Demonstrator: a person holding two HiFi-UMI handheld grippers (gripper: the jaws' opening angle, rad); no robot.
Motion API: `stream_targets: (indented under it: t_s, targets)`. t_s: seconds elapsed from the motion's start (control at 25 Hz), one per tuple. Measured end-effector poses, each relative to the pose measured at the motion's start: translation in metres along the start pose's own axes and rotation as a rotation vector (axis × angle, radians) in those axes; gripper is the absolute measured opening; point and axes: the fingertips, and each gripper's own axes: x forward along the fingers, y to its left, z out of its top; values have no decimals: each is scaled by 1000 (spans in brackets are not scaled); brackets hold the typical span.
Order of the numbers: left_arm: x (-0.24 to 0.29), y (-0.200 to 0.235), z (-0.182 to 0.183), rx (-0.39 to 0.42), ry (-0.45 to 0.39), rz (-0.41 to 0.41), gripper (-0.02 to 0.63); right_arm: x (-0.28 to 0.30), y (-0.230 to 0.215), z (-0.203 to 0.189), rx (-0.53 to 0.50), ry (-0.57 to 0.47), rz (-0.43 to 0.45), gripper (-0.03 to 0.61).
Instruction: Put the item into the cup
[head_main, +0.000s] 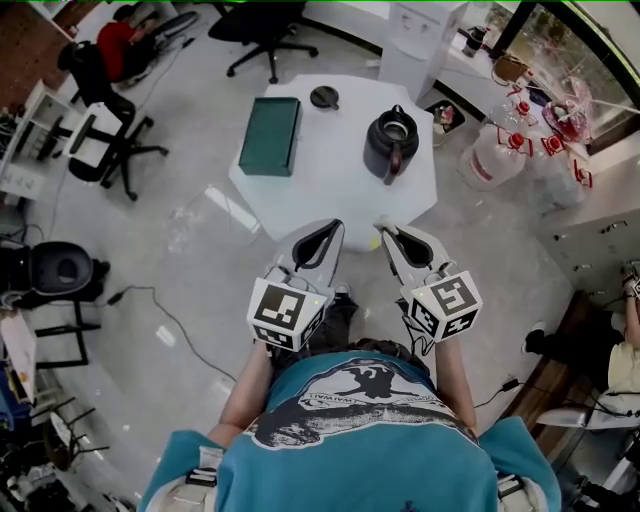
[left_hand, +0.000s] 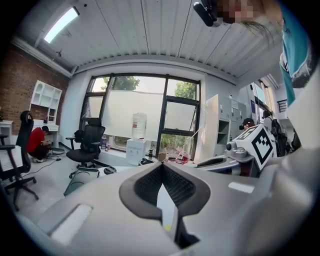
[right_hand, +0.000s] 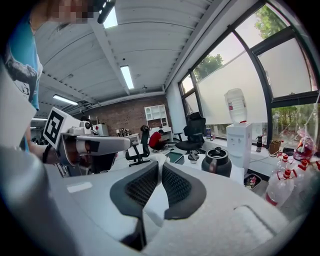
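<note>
Hovering near the white table (head_main: 330, 170), the left gripper (head_main: 338, 225) and right gripper (head_main: 384, 231) have fingers closed tip to tip, empty.

The table (head_main: 340, 195) is white, the case (head_main: 270, 135) green, the jug (head_main: 390, 145) black.

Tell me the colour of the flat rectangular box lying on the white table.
Dark green, with no pattern: the flat rectangular box shows best in the head view.

White table (head_main: 330, 180) with angled corners. A green folder (head_main: 270, 135) lies flat on its left side, a round black lid (head_main: 324, 97) sits near the far edge, and an open-topped black jug (head_main: 390, 143) stands on the right.
</note>
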Motion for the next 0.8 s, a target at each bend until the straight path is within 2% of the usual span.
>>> stream_targets:
  t_s: [0.24,0.56,0.8]
  targets:
    - [18,16,-2,-4,16,-49,18,25,-18,9,-7,12,-42,26]
    - [30,31,-3,-13,18,-47,18,39,-46,18,-28,33,-77,26]
    - [44,31,1,-20,20,-46,18,47,-77,32,-83,52,-88,26]
